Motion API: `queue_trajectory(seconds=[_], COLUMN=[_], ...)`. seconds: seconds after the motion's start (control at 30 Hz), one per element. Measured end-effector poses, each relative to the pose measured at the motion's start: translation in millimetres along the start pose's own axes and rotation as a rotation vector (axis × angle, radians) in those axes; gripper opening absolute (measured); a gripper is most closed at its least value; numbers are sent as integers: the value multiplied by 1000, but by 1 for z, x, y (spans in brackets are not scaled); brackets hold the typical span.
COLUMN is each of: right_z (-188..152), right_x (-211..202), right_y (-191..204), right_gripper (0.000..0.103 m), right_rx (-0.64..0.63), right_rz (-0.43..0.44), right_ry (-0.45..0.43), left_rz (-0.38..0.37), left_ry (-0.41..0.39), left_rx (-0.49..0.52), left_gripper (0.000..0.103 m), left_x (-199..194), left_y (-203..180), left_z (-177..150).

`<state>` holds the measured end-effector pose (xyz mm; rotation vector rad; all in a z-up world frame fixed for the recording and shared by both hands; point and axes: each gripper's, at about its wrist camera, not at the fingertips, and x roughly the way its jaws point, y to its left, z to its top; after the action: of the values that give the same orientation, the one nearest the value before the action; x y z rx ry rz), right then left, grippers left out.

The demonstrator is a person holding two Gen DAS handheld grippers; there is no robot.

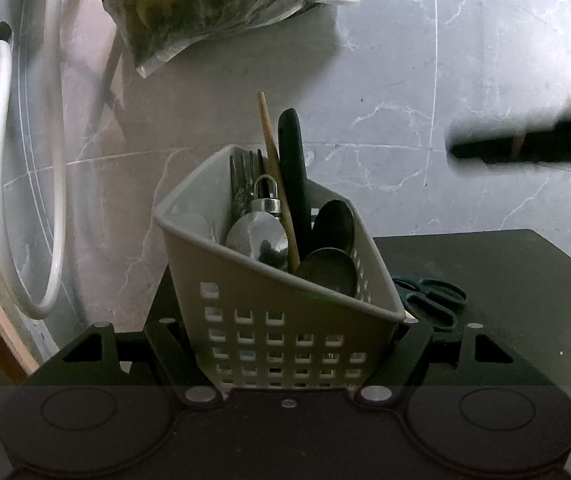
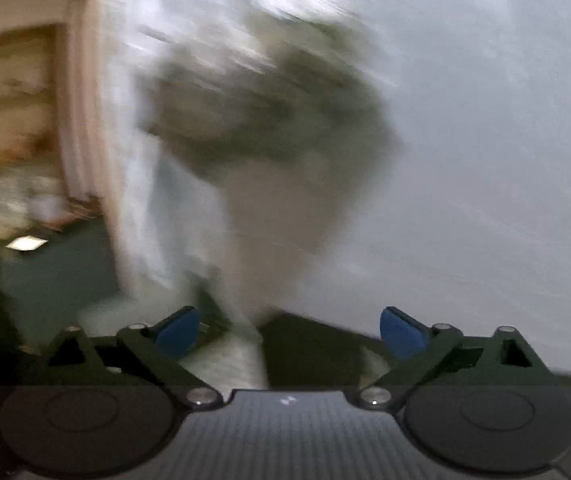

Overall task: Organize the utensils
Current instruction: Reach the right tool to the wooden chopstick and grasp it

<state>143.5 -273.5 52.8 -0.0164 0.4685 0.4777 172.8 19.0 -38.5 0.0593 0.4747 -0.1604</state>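
Left claw [image 1: 289, 344] clamped on basket [image 1: 277, 320], steadying it on dark surface [image 1: 505, 280]; spoons, forks, chopstick inside. Right claw [image 2: 289, 330] spread wide, empty, view blurred. Scissors [image 1: 431, 300] beside basket, not yet stowed. Next, probably: right claw onto scissors, into basket.

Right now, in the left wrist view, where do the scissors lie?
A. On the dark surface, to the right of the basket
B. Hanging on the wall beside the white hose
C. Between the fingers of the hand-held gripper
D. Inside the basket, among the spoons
A: the scissors lie flat on the dark surface, just right of the basket, which holds the spoons and other utensils.
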Motion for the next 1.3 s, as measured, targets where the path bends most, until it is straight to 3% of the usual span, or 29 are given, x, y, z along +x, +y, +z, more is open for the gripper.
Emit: queue_trajectory(seconds=[0.13, 0.33, 0.63, 0.8, 0.93, 1.07, 1.2, 1.3], right_z=[-23, -41, -49, -52, -57, -60, -63, -65], right_x=[41, 63, 54, 42, 41, 47, 54, 56], right_y=[-41, -55, -44, -30, -13, 3, 12, 9], right_gripper=[103, 103, 103, 101, 87, 60, 35, 24], right_rx=[67, 79, 59, 54, 23, 1, -8, 31], right_rz=[-127, -200, -173, -96, -45, -16, -36, -65], right_ry=[195, 285, 311, 344, 384, 419, 448, 470], left_rz=[4, 16, 18, 14, 13, 12, 10, 6], left_ry=[8, 17, 21, 21, 20, 19, 17, 14], left_rx=[-1, -9, -9, -9, -11, -12, -12, -8], left_gripper=[77, 77, 77, 77, 77, 77, 77, 77], left_x=[1, 1, 0, 0, 0, 0, 0, 0], left_y=[0, -3, -3, -2, -2, -2, -2, -2], left_z=[1, 2, 2, 2, 2, 1, 1, 1])
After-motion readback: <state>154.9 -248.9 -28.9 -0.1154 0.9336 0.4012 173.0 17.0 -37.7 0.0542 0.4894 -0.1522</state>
